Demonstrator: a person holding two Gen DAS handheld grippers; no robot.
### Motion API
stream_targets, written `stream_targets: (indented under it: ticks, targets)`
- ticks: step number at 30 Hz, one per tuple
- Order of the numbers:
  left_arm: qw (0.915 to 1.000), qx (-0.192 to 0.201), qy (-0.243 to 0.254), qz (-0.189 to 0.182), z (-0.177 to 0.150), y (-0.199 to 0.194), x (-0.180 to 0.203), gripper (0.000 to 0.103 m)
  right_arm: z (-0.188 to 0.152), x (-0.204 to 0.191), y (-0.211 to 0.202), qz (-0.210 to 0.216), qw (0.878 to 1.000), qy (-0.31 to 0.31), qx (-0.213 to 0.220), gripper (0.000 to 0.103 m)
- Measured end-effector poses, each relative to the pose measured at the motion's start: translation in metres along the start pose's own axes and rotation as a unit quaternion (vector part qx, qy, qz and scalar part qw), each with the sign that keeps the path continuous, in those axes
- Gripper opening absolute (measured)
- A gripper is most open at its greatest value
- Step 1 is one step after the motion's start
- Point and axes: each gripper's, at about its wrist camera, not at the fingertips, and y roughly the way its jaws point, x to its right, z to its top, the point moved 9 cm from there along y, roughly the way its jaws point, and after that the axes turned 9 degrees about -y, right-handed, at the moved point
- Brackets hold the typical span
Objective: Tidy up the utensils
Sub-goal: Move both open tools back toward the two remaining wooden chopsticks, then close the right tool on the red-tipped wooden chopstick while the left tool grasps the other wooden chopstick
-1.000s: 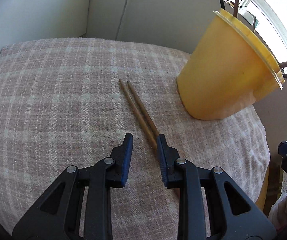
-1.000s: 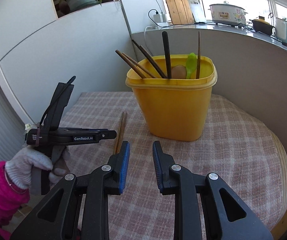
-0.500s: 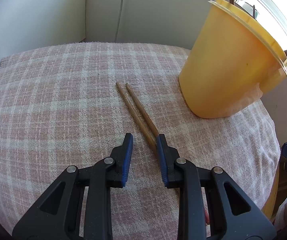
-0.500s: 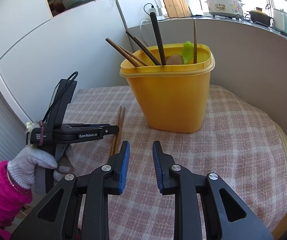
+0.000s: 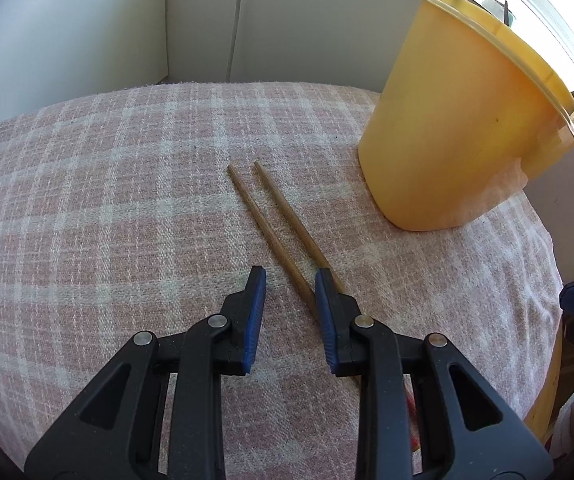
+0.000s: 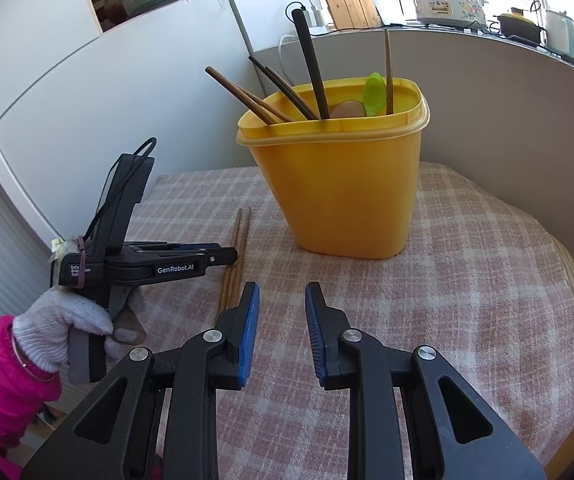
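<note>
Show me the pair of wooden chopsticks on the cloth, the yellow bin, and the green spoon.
wooden chopsticks (image 5: 283, 210), left wrist view, mid-shaft of the right stick.
yellow bin (image 6: 343, 192), right wrist view, front wall.
green spoon (image 6: 374, 93), right wrist view, bowl above the rim.

The left gripper (image 5: 290, 276) is hovering with its jaws parted over a pair of wooden chopsticks (image 5: 275, 216) that are lying on the checked cloth (image 5: 107, 200). One stick is running under the right-hand finger, possibly touching it. The yellow bin (image 5: 459, 132) is standing near, to the right.
</note>
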Motion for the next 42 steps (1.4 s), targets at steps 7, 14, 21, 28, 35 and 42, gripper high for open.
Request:
stream_targets:
  ticks: [7, 14, 21, 28, 35, 42]
  targets:
    - [0.9997, -0.003, 0.023, -0.004, 0.005, 0.014, 0.013, 0.018, 0.002, -0.008, 0.005, 0.006, 1.0, -0.007, -0.005, 0.022]
    - [0.9996, -0.007, 0.026, -0.012, 0.0, 0.007, -0.003, 0.013, 0.001, -0.029, 0.02, 0.023, 0.998, -0.043, -0.027, 0.022]
    - [0.9997, -0.005, 0.021, -0.005, -0.004, -0.008, -0.034, 0.013, 0.003, -0.05, 0.065, 0.033, 0.992, -0.086, -0.082, 0.021]
    - [0.9996, -0.002, 0.027, 0.007, -0.01, -0.016, -0.056, 0.013, 0.01, -0.064, 0.105, 0.004, 0.982, -0.144, -0.121, 0.021]
    - [0.9999, -0.003, 0.01, 0.012, -0.016, -0.027, -0.073, 0.014, 0.003, -0.061, 0.142, -0.032, 0.972, -0.163, -0.168, 0.021]
    - [0.9996, -0.007, 0.021, 0.014, -0.016, -0.032, -0.082, 0.017, -0.001, -0.059, 0.147, -0.016, 0.973, -0.138, -0.182, 0.008]
